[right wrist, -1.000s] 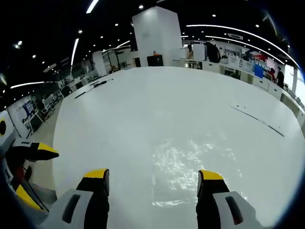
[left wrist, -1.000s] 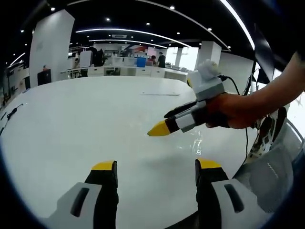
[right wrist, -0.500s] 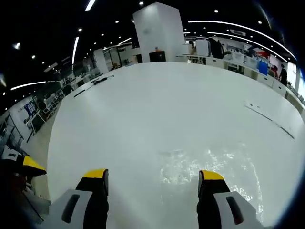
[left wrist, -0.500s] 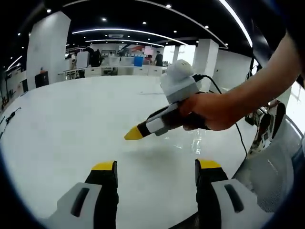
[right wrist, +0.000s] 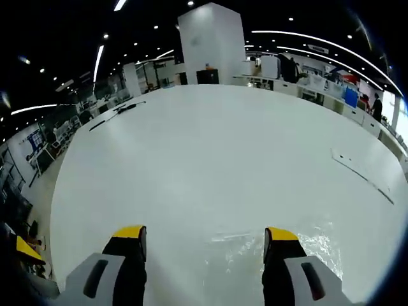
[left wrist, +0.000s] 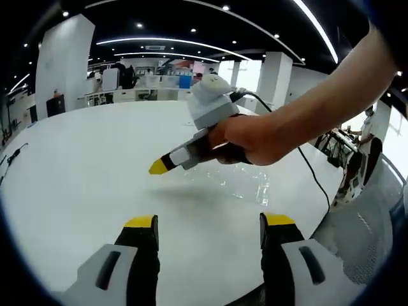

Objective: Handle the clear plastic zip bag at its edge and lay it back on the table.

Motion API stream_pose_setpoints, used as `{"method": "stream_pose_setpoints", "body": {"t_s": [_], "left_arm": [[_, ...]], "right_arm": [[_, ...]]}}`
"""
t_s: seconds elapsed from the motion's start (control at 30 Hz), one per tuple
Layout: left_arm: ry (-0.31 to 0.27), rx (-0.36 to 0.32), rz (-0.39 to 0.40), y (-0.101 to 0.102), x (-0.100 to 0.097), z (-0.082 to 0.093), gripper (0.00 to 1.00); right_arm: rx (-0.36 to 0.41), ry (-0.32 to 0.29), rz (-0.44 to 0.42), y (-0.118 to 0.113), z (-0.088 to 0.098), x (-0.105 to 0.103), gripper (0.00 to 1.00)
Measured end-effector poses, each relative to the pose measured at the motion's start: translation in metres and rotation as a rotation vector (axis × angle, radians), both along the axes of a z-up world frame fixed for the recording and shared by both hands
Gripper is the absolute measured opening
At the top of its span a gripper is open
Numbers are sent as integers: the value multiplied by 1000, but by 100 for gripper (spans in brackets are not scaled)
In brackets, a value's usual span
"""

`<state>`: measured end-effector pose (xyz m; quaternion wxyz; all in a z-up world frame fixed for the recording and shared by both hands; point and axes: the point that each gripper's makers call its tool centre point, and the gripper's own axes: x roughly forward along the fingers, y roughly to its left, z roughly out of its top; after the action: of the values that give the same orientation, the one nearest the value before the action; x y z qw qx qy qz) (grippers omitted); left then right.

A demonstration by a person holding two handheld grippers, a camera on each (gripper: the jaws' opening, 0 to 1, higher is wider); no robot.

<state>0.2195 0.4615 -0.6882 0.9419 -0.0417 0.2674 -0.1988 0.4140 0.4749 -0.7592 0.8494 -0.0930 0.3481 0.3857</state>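
Left hand-held gripper (left wrist: 207, 229): nearest in the left gripper view; yellow-tipped black jaws stand apart with nothing between them, over bare white tabletop (left wrist: 76, 178); well short of the bag
Right hand-held gripper (right wrist: 207, 239): jaws likewise spread and empty in the right gripper view; seen from the left gripper view it hangs low over the bag, its yellow tip past the bag's left end
Clear plastic zip bag (left wrist: 239, 185): lies flat on the tabletop beyond and right of the left jaws, under the person's hand (left wrist: 245, 137); in the right gripper view its crinkled glint (right wrist: 315, 245) lies just right of the right jaw
Long axis: appears to run left-right across the left gripper view; edges too faint to be sure
Nearer hand: right, by judgement; bag sits beneath and slightly behind its jaws, so it would need to draw back and dip to reach an edge
Far: thin pale flat strip (right wrist: 360, 175) on the tabletop, well apart from the bag
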Motion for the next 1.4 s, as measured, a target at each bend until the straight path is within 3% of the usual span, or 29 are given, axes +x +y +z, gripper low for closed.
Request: {"method": "stream_pose_setpoints", "body": {"t_s": [0.27,0.4,0.57,0.73,0.77,1.0,1.4], "left_arm": [[7,-9,-6,-1,0,-1,62],[11,-9,-11,-2,-1,-2,61],[15,-12,-9,-2,-1,-3,61],[16,-15,-4,-2,-1,-3,60],[17,-17,-5,-2,-1,-2,60],[17,-26,-7,-3,-1,-2,58],[21,-41,-3,-3,-2,0,54]], "right_arm": [[-46,11,-14,-7,-12,-1,72],[-58,-17,-29,-10,-14,7,66],[-64,-67,-139,-24,-10,28,61],[-125,-62,-116,-28,-22,22,61],[-76,-79,-130,-23,-18,24,60],[-68,-94,-112,-21,-13,13,51],[-66,-86,-65,-22,-13,8,46]]}}
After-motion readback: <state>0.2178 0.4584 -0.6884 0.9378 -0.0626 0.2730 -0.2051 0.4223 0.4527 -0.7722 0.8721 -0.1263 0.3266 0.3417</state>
